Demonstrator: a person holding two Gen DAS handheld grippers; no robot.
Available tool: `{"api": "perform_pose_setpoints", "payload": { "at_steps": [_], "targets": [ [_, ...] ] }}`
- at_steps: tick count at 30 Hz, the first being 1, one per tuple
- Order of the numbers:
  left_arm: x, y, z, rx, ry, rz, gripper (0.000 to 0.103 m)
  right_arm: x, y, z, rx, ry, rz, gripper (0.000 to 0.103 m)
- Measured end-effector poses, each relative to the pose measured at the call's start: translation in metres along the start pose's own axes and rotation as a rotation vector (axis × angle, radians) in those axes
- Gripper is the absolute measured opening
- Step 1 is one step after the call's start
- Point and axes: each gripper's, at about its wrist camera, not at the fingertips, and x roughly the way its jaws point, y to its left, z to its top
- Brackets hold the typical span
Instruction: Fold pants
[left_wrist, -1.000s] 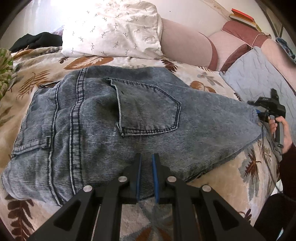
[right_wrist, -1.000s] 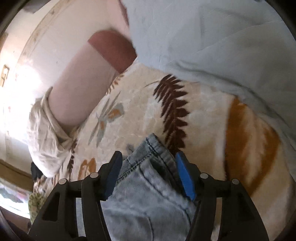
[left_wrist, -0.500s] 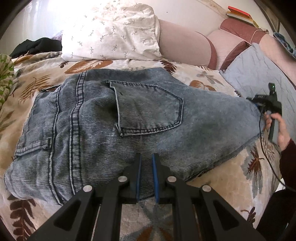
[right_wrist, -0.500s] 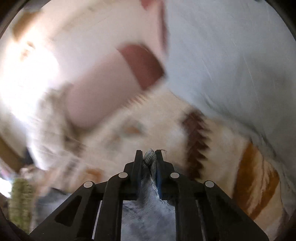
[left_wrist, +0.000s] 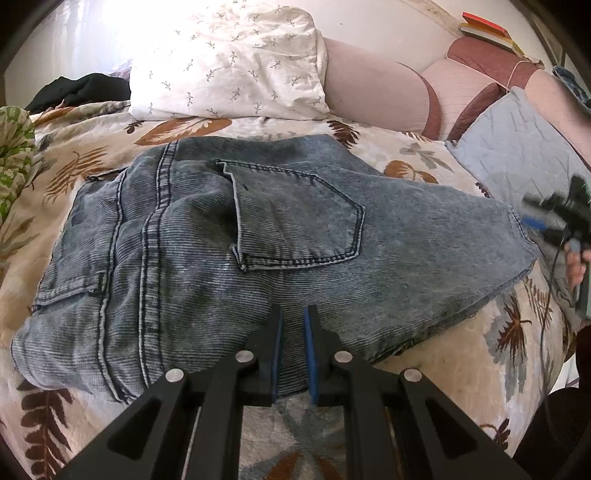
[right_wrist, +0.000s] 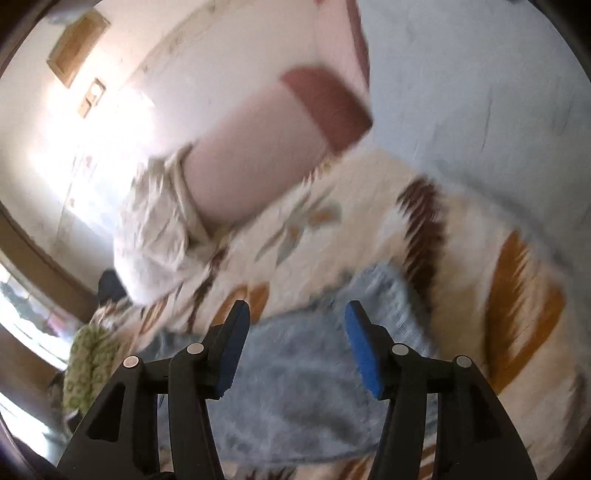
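Denim pants (left_wrist: 229, 254) lie folded on the bedspread (left_wrist: 436, 373), seat and back pocket up, long axis running left to right across our reach. Our left gripper (left_wrist: 293, 347) has its blue pads nearly together on the near edge, a strip of denim between them, so we judge it pinched there. Our right gripper (right_wrist: 295, 347) hangs over the right-hand end with jaws wide and nothing in them; the denim (right_wrist: 295, 391) lies just below and ahead of the fingertips, though that view is smeared. We judge the right hand nearer the end that a crosswise fold would carry leftward toward the waistband. Surface is a soft leaf-print cover, likely to drag under cloth. White pillow (left_wrist: 229, 62) and pink bolster (left_wrist: 373, 96) at the head, grey quilt (left_wrist: 517, 147) to the right.
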Motion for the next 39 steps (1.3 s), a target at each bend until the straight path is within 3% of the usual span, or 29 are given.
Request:
{"api": "perform_pose_setpoints", "payload": {
  "at_steps": [4,6,11,14,19,21,22,28,30,32,34,36,39],
  "targets": [
    [-0.002,0.001,-0.003,0.024,0.013,-0.009,0.013,0.036,-0.022,-0.028,0.057,0.183,-0.111,0.048],
    [-0.004,0.004,-0.005,0.026,0.028,-0.027,0.013,0.040,-0.034,-0.045,0.060,0.260,-0.157,0.039],
    [-0.012,0.004,-0.010,0.037,0.025,-0.040,0.014,0.019,-0.046,-0.055,0.067,0.249,-0.140,0.034],
    [-0.018,0.002,-0.006,0.028,0.010,-0.036,0.014,0.017,-0.032,-0.048,0.033,0.237,-0.166,0.039],
    [-0.043,-0.017,0.003,0.096,-0.135,-0.066,0.014,0.014,0.009,-0.027,-0.022,0.109,-0.011,0.039],
    [-0.046,-0.029,0.008,0.117,-0.165,-0.082,0.023,0.025,0.020,-0.023,-0.044,0.084,0.005,0.039],
    [-0.043,-0.033,0.010,0.122,-0.162,-0.083,0.029,0.033,0.025,-0.021,-0.060,0.078,-0.010,0.039],
    [-0.015,-0.035,0.015,0.100,-0.100,0.043,0.030,0.070,0.022,-0.013,-0.048,0.071,-0.051,0.039],
    [0.001,-0.021,0.014,0.052,-0.024,0.079,0.030,0.080,0.015,-0.014,-0.037,0.090,-0.089,0.039],
    [0.017,-0.011,0.009,0.015,0.057,0.056,0.030,0.086,0.006,-0.018,-0.025,0.128,-0.167,0.040],
    [0.013,-0.019,0.008,0.072,0.043,0.081,0.030,0.095,-0.005,-0.021,-0.019,0.151,-0.200,0.040],
    [0.011,-0.024,0.005,0.105,0.038,0.104,0.030,0.098,-0.006,-0.021,-0.065,0.111,-0.201,0.040],
    [-0.001,-0.018,0.006,0.073,0.020,0.070,0.030,0.104,-0.001,-0.022,-0.095,0.082,-0.234,0.041]
  ]
}}
